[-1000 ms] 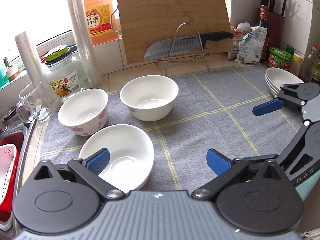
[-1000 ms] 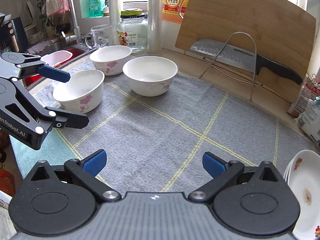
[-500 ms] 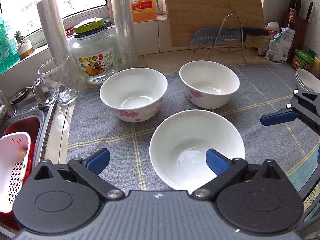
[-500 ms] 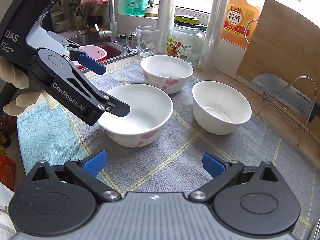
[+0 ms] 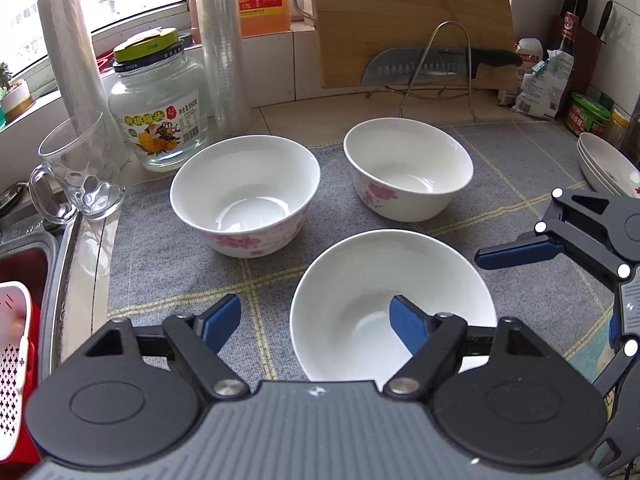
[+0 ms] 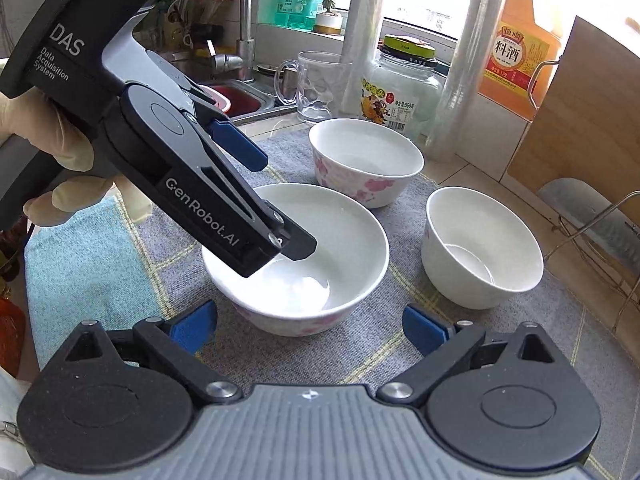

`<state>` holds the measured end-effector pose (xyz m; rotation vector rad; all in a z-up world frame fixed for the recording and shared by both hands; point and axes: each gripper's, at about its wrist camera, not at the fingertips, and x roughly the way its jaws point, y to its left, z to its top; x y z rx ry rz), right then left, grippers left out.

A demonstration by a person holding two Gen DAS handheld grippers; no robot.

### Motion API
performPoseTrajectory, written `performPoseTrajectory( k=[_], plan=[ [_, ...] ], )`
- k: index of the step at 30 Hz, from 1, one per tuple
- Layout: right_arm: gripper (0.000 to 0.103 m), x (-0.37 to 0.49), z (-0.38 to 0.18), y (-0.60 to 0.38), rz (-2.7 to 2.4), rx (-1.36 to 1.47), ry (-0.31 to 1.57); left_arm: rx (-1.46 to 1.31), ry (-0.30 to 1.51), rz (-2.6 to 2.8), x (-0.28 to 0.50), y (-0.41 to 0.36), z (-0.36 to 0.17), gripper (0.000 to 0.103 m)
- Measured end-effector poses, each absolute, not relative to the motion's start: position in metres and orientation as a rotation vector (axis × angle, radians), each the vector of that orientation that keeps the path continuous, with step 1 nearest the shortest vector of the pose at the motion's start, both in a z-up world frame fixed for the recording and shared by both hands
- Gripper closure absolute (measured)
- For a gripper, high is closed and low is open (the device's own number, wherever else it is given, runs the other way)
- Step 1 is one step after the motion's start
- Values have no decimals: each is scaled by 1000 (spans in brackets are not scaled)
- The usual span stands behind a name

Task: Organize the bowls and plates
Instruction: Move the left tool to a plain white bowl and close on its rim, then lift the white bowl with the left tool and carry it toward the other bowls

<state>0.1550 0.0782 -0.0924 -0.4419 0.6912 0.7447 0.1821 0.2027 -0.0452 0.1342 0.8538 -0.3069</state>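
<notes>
left gripper [image 5: 316, 320]: fingers closing astride near bowl [image 5: 360, 312] rim, we see no pinch yet
right gripper [image 6: 308, 328]: fingers wide, closing, empty
risk: we expect thin glazed rim slipping, bowl tipping

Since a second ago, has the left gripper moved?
Yes. The left gripper has swung left toward the glass jar, now straddling the nearest bowl's rim, jaws closing.

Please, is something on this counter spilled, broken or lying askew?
Nothing stands out. The three bowls sit upright and empty on the mat, apart from each other. The left gripper is closing over the nearest bowl's rim.
</notes>
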Motion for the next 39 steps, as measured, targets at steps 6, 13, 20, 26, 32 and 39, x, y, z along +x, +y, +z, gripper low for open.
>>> performPoseTrajectory(
  k=[6,13,20,26,32,39],
  plan=[
    [14,156,-92,78,757,-442,693,124,865,-353,185,199,-45,35],
    [21,155,-92,79,783,-436,695,107,887,-383,188,199,-47,47],
    [25,154,-91,80,797,-441,692,98,892,-387,190,200,-47,48],
    [25,154,-91,79,794,-438,699,107,886,-395,186,197,-45,48],
    [25,150,-89,77,787,-443,702,117,881,-404,180,193,-40,48],
    [25,142,-81,66,773,-435,694,123,866,-427,174,181,-32,48]
  ],
)
